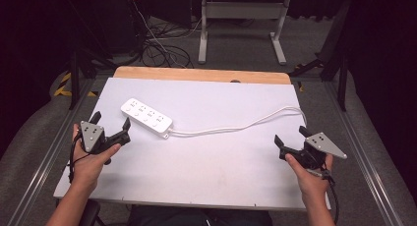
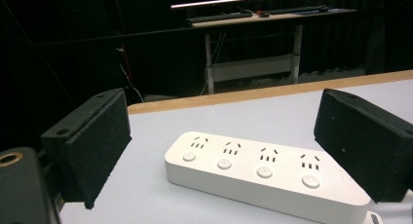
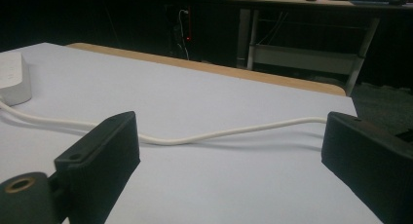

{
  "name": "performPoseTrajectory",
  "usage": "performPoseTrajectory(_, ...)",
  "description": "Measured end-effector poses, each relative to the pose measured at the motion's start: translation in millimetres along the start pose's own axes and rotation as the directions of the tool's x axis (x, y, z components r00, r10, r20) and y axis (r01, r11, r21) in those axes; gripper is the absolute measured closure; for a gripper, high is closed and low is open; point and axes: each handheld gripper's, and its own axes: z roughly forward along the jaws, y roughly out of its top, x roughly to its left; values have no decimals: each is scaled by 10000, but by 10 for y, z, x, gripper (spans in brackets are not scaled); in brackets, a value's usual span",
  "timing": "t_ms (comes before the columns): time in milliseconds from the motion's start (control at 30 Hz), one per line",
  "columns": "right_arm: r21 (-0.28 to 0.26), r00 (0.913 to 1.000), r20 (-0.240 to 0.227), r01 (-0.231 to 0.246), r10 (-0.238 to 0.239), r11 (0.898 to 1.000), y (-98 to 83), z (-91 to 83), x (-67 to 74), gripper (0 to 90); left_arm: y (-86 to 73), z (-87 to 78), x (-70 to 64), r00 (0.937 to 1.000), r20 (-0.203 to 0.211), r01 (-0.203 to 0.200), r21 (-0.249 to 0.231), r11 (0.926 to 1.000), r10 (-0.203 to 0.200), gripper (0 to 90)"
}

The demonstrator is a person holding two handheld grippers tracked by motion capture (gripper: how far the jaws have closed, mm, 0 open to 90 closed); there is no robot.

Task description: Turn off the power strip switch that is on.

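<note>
- Table (image 1: 206,167): white top with a strip of bare wood along the far edge; seen from above in the high view
- Power strip (image 1: 146,117): white, four sockets in a row, each with a round button; lies flat on the left half of the table, set at a slant; in the left gripper view (image 2: 263,177) it sits between and beyond the two jaws, untouched by either
- Power cord (image 1: 236,127): white; leaves the near-right end of the power strip, runs across the table to the right and curves off near the far right edge; in the right gripper view (image 3: 204,135) it crosses the table beyond the jaws
- Left gripper (image 1: 111,127): held in the person's left hand (image 1: 91,159) at the table's left edge, just beside the power strip; jaws spread wide; nothing between them
- Right gripper (image 1: 290,138): held in the person's right hand (image 1: 307,174) near the table's right edge, well apart from the power strip; jaws spread wide; holds nothing; the cord lies near, not touched
- Desk frame (image 1: 241,19): white, on the floor beyond the table
- Cables (image 1: 162,49): loose tangle on the floor, far left of the desk frame
</note>
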Motion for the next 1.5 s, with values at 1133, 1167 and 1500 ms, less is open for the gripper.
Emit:
performPoseTrajectory(1133, 8, 9998, -192, 64, -63, 10000, -8, -9, 12, 88, 144, -105, 165, 9889, 1142, 886, 615, 9942, -952, 900)
performPoseTrajectory(1167, -3, 9997, -196, 114, -114, 9999, -9, -6, 12, 89, 148, -86, 159, 9893, 1156, 825, 648, 9945, -896, 900)
performPoseTrajectory(1500, 35, 9996, -249, 149, -148, 9999, -6, 5, 17, 95, 185, 69, 166, 9887, 1317, 524, 1468, 9878, -720, 900)
